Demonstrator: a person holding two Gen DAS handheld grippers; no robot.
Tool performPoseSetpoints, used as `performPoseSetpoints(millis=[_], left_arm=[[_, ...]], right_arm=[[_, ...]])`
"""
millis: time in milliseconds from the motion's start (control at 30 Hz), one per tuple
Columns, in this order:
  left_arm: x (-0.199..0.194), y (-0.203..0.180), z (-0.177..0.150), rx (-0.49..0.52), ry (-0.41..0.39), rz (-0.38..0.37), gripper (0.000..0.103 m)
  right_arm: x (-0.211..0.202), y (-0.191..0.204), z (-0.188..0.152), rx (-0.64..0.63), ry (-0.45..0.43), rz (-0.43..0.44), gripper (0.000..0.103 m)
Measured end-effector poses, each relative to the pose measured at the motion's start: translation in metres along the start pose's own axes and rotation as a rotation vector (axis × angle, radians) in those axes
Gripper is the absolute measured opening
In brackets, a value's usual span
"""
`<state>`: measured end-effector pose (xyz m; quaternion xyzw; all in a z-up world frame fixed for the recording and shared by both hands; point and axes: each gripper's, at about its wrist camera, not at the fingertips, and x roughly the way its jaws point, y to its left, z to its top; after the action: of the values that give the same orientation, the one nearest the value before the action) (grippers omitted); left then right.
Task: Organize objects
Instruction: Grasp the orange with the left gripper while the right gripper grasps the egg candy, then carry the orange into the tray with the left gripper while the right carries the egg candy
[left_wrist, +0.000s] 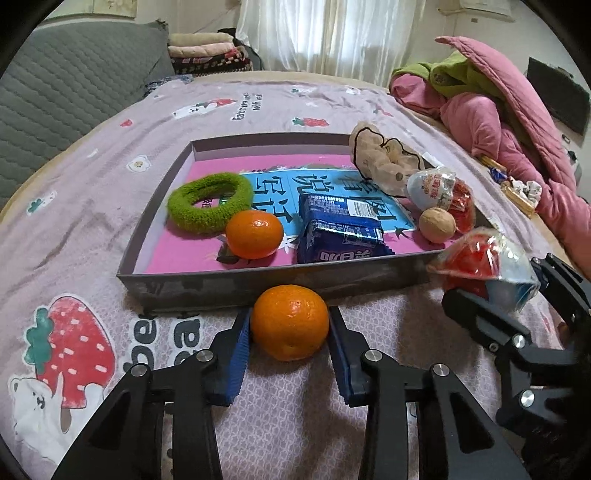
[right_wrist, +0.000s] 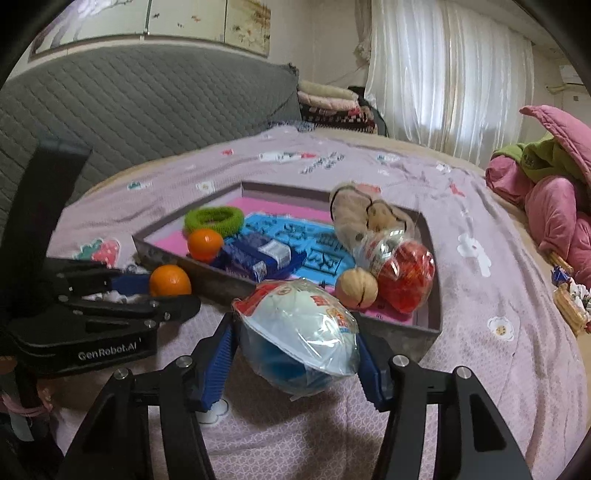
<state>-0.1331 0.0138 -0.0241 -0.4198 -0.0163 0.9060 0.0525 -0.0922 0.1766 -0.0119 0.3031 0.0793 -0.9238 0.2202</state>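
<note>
Left gripper (left_wrist: 290, 325) pads clamp orange (left_wrist: 290, 322) on bedsheet (left_wrist: 74, 206) beside tray (left_wrist: 258, 282). Right gripper (right_wrist: 295, 343) grips wrapped egg toy (right_wrist: 301, 332) near tray corner.

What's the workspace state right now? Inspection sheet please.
Surface: bed sheet with strawberry print, shallow tray on it.
Job's things: in the tray, green hair ring, orange, blue packet, walnut, wrapped egg toy, plush item over the far rim. Outside, second orange and second egg toy.
Clutter: pink and green bedding, small wrapped items at the right edge.
Grippers: left gripper shut on second orange; right gripper shut on second egg toy.
Cables: nothing seen.
Surroundings: grey quilted headboard, white curtain, folded blankets.
</note>
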Motion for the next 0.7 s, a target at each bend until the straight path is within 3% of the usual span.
performPoseSetpoints(millis=[700], left_arm=[[-0.048, 0.013, 0.039, -0.018, -0.117, 0.004, 0.040]], right_arm=[[-0.028, -0.001, 0.049, 0.010, -0.154, -0.040, 0.059]])
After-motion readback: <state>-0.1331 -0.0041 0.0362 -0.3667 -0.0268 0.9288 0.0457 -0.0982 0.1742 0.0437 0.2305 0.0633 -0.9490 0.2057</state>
